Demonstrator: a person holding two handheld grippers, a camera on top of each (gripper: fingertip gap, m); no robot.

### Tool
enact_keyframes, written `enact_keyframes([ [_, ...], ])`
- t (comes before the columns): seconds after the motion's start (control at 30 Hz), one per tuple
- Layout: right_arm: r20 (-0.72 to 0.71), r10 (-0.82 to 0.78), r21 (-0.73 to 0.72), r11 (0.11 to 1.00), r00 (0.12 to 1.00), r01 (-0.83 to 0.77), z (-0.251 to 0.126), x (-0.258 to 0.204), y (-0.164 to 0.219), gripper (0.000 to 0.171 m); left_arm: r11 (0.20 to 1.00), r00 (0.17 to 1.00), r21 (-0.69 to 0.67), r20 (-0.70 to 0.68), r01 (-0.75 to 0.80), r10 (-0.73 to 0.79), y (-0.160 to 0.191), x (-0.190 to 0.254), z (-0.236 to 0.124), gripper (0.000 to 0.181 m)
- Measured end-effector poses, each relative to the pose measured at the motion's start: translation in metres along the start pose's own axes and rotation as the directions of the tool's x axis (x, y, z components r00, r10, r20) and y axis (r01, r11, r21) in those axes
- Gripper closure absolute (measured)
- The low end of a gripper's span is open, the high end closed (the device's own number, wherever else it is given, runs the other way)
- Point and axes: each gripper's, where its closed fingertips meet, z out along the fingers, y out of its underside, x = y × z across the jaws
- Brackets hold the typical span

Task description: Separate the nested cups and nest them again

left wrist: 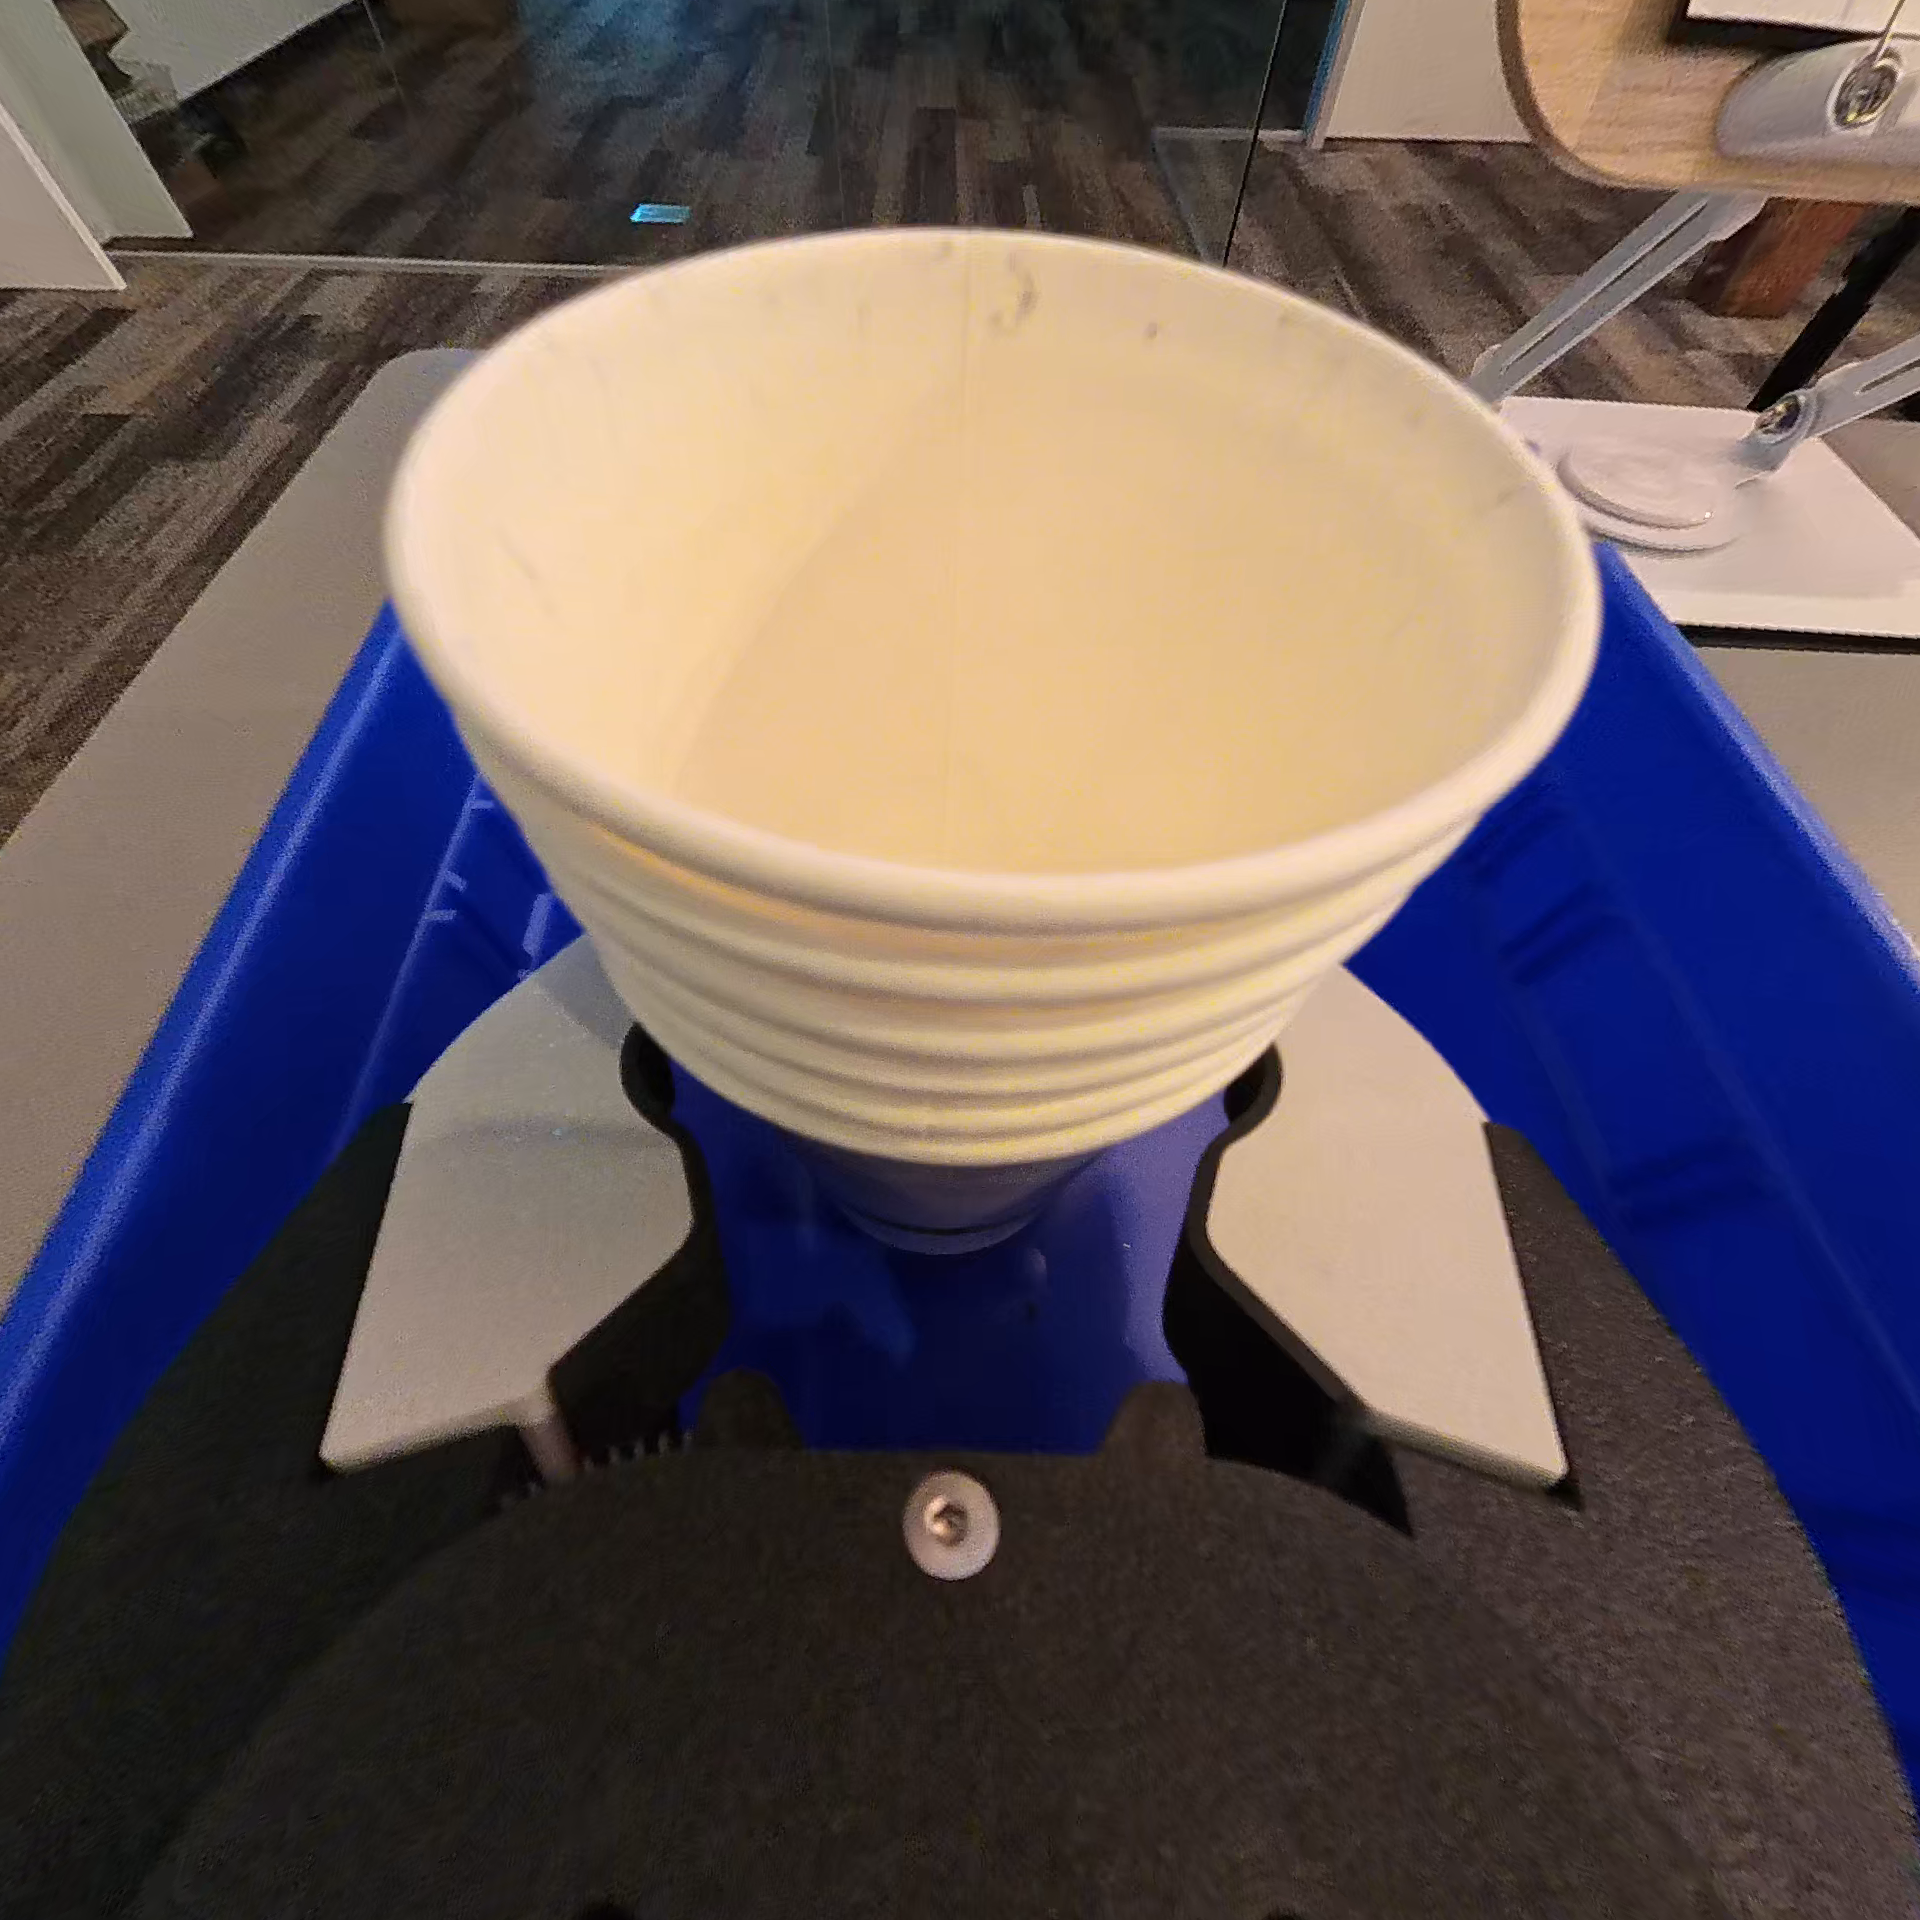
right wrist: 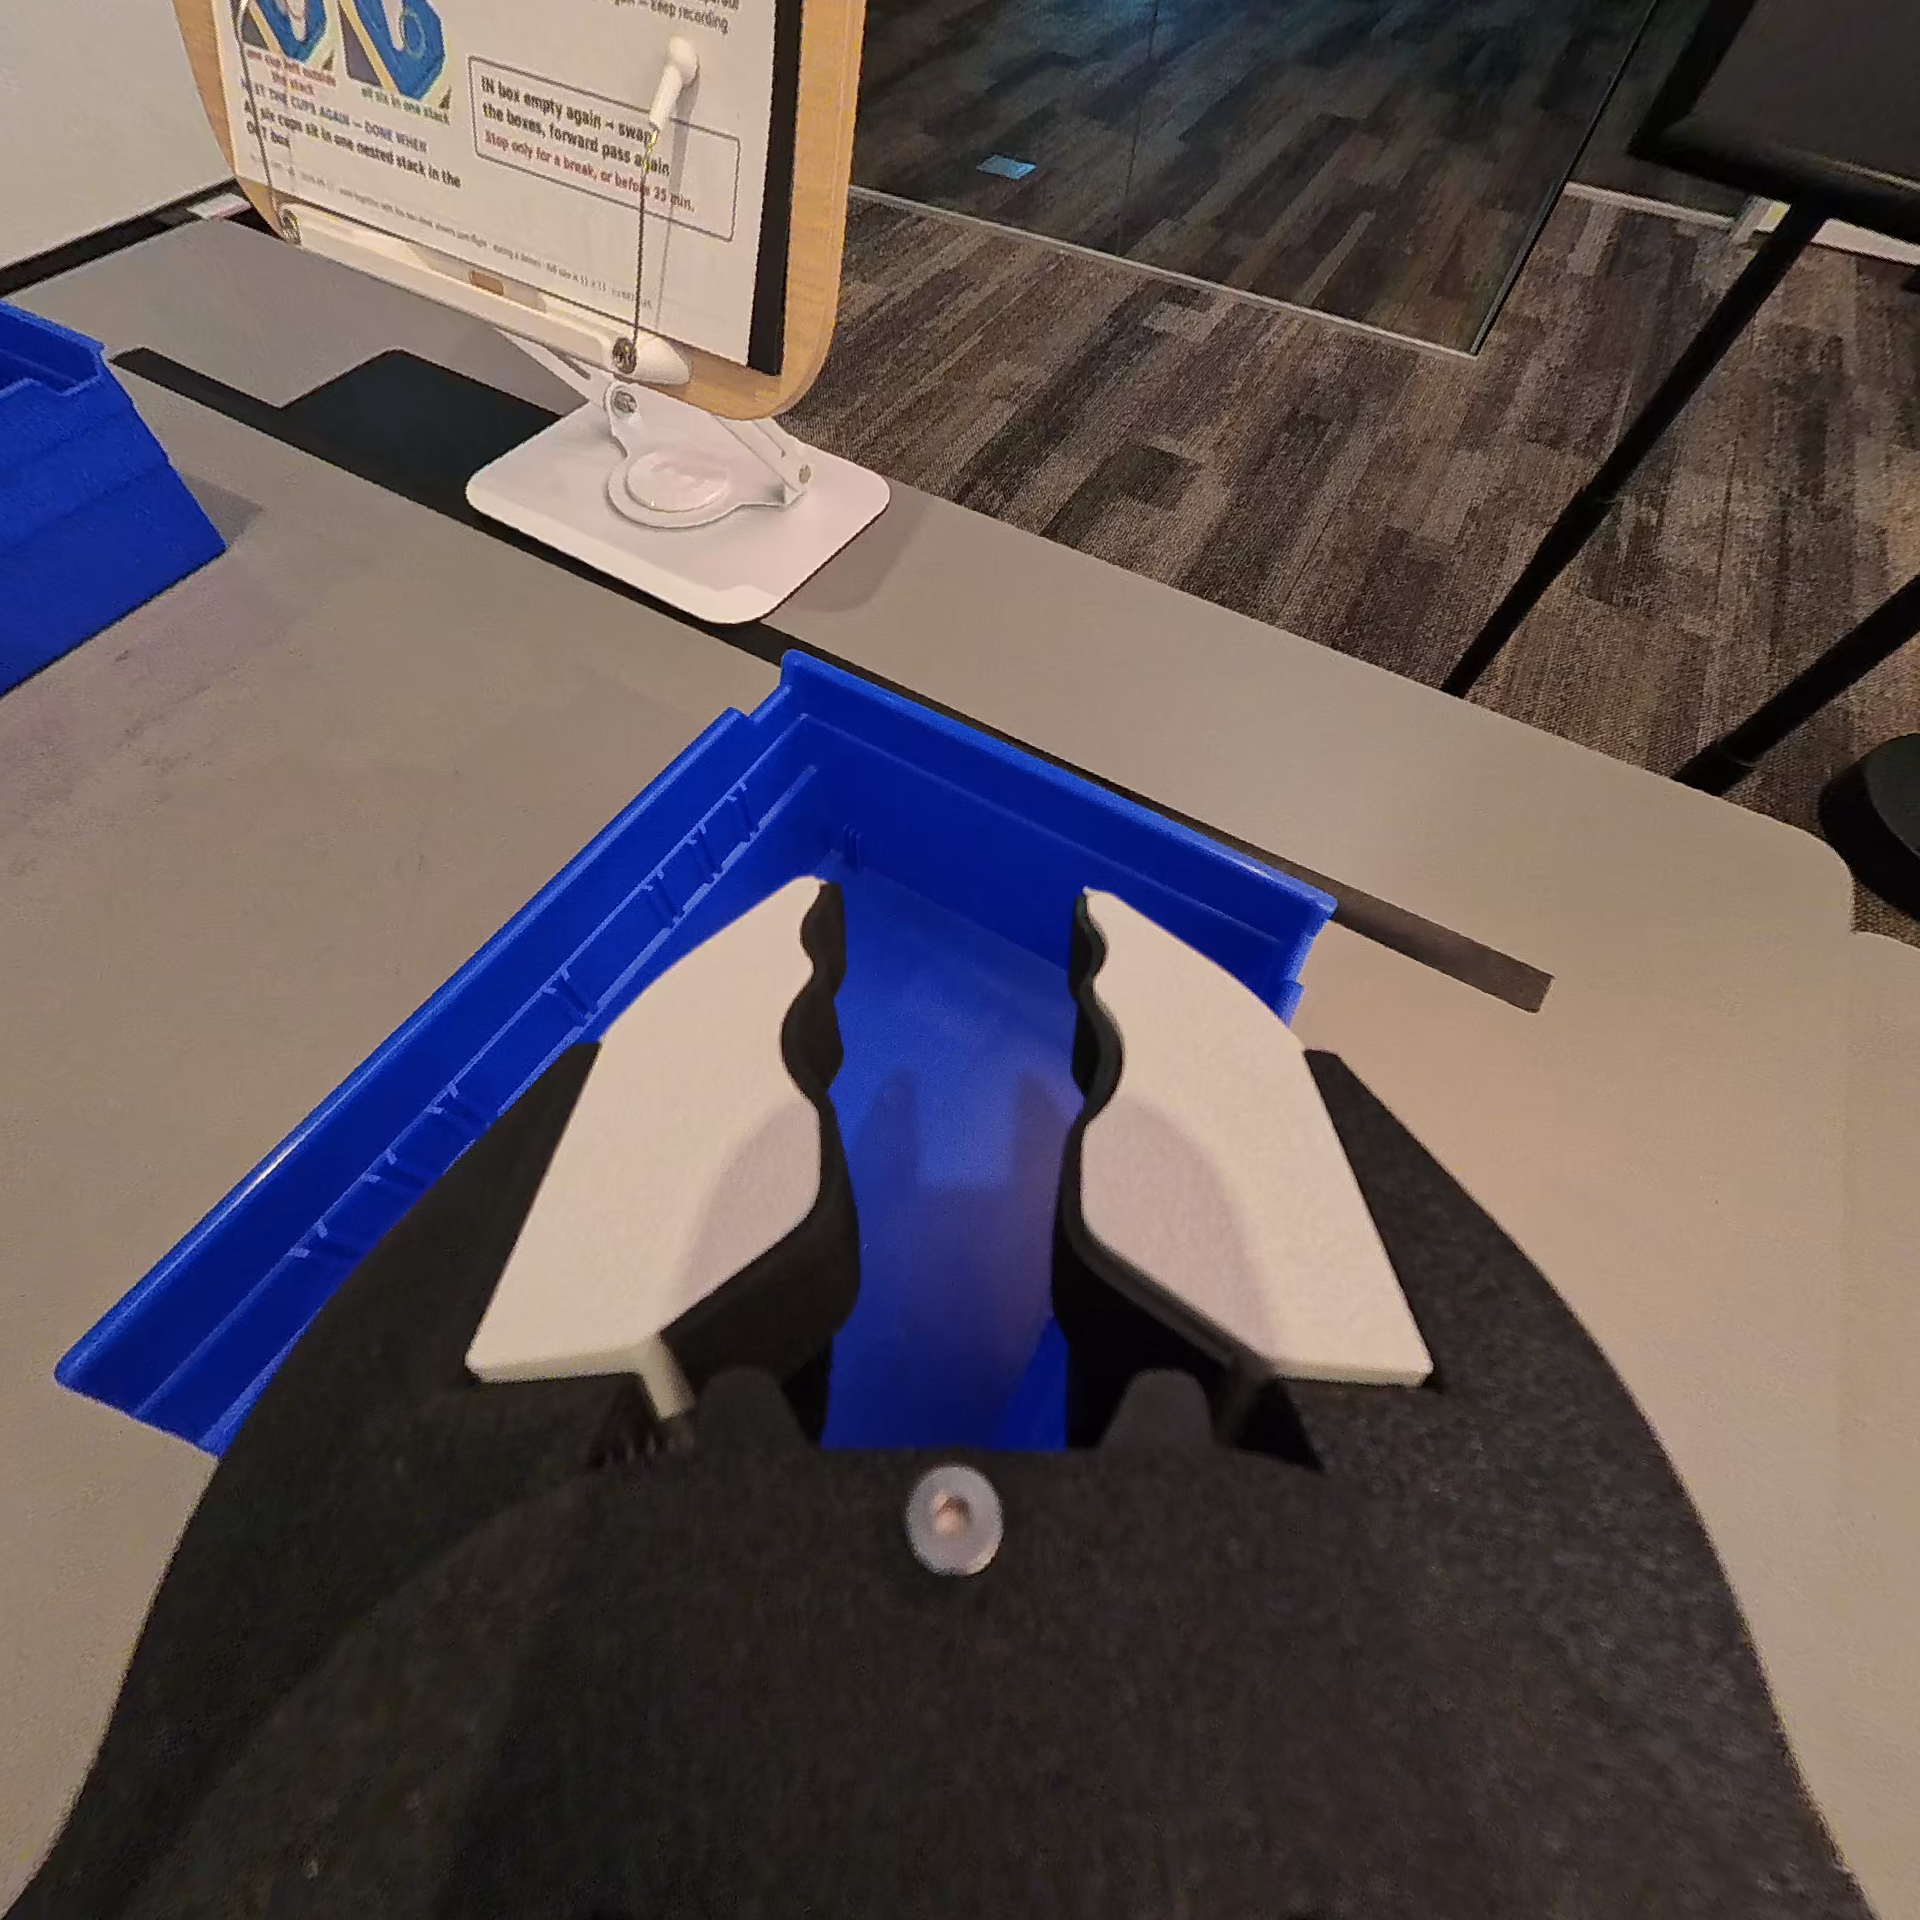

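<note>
Left wrist view: left gripper (left wrist: pixel 951 1101) pinches the white paper cup stack (left wrist: pixel 987 665) low down over the blue plastic bin (left wrist: pixel 1662 883). Right gripper (right wrist: pixel 951 1049) is half open and holds nothing over another blue bin (right wrist: pixel 436 1091). I think separating has just started; next, the right must grab the top cup.

Grey table (right wrist: pixel 312 831) under two blue plastic bins: one (right wrist: pixel 582 997) near at centre, another (right wrist: pixel 83 488) well apart at far left. White stand (right wrist: pixel 675 520) near the table's far edge, holding a tilted wood-framed board (right wrist: pixel 810 208) with a printed sheet (right wrist: pixel 499 135). Beyond the table, dark wood-pattern floor (right wrist: pixel 1247 416) and a glass partition (right wrist: pixel 1247 125). Black table legs (right wrist: pixel 1621 457) at right.
</note>
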Motion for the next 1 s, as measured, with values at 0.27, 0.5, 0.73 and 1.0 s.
enact_keyframes([
  [0.27,0.000,-0.022,-0.032,0.999,1.000,0.022,0.004,-0.002,0.004,0.129,0.998,0.999,0.054,-0.025,0.022,-0.021,-0.005,-0.002,-0.004,0.088],
  [0.5,0.001,-0.027,-0.050,0.998,1.000,0.027,0.007,-0.002,0.007,0.130,0.997,0.998,0.065,-0.055,0.046,-0.042,-0.007,0.002,-0.003,0.089],
  [0.73,-0.003,-0.031,-0.068,0.997,1.000,0.030,0.009,-0.001,0.011,0.130,0.999,0.997,0.041,-0.074,0.024,-0.021,-0.008,0.009,-0.003,0.089],
  [1.0,-0.005,-0.038,-0.097,0.995,0.999,0.038,0.011,0.000,0.017,0.130,0.999,0.997,0.042,-0.081,-0.007,0.010,-0.016,0.011,-0.006,0.090],
])
